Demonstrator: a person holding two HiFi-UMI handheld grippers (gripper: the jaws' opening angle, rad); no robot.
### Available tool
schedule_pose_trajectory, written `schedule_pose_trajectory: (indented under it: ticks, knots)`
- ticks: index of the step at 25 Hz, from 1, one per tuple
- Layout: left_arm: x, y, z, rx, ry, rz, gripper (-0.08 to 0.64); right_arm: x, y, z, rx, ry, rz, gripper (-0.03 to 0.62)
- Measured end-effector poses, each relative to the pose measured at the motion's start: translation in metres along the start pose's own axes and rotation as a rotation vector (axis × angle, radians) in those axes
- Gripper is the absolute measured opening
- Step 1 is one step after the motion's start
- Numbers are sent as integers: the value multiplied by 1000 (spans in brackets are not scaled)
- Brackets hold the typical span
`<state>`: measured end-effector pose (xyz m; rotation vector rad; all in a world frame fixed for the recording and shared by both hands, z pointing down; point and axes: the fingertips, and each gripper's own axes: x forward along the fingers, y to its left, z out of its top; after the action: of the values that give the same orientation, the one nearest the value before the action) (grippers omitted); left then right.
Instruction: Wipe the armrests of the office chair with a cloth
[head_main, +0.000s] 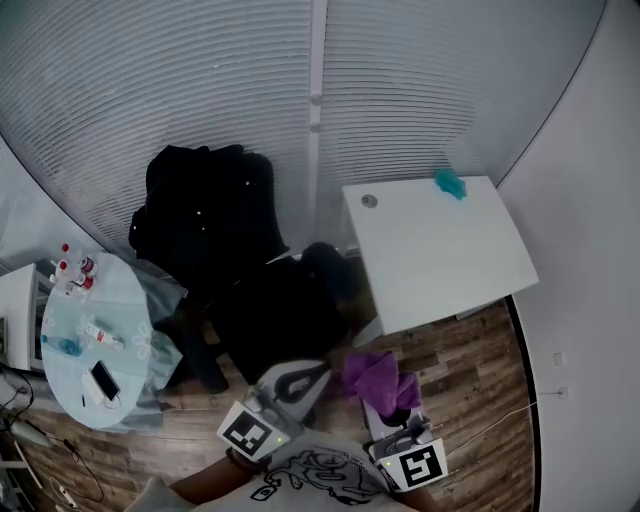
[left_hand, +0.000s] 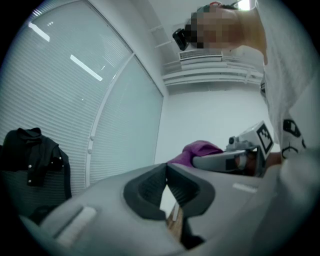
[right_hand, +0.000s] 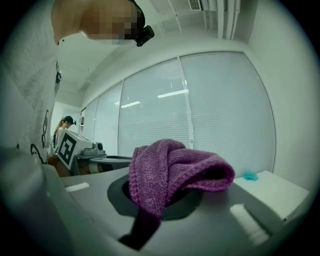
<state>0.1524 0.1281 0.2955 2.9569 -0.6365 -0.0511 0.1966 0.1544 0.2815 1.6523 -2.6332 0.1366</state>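
Observation:
The black office chair (head_main: 270, 310) stands ahead of me with a black jacket (head_main: 205, 215) draped over its back; its armrests do not stand out from the dark shapes. My right gripper (head_main: 388, 398) is shut on a purple knitted cloth (right_hand: 170, 172), which bunches over the jaws, right of the chair seat. The cloth (head_main: 375, 375) also shows in the head view. My left gripper (head_main: 308, 373) hovers just left of it, near the seat's front edge. Its fingertips (left_hand: 166, 167) meet with nothing between them.
A white table (head_main: 440, 250) stands at the right with a small teal thing (head_main: 450, 183) near its far edge. A round table (head_main: 60, 375) at the left carries bottles and a phone (head_main: 103, 380). Blinds cover the curved window behind. The floor is wood.

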Motion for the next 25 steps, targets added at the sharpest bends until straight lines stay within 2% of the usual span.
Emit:
schedule_pose_trajectory:
  ticks: [14, 19, 25]
  knots:
    - [40, 128, 25, -5, 5, -24, 3, 134, -42, 23, -9, -1, -12, 31]
    - [45, 158, 24, -6, 13, -25, 3, 163, -49, 20, -8, 13, -12, 31]
    - [50, 173, 19, -24, 22, -25, 3, 179, -54, 17, -5, 18, -16, 31]
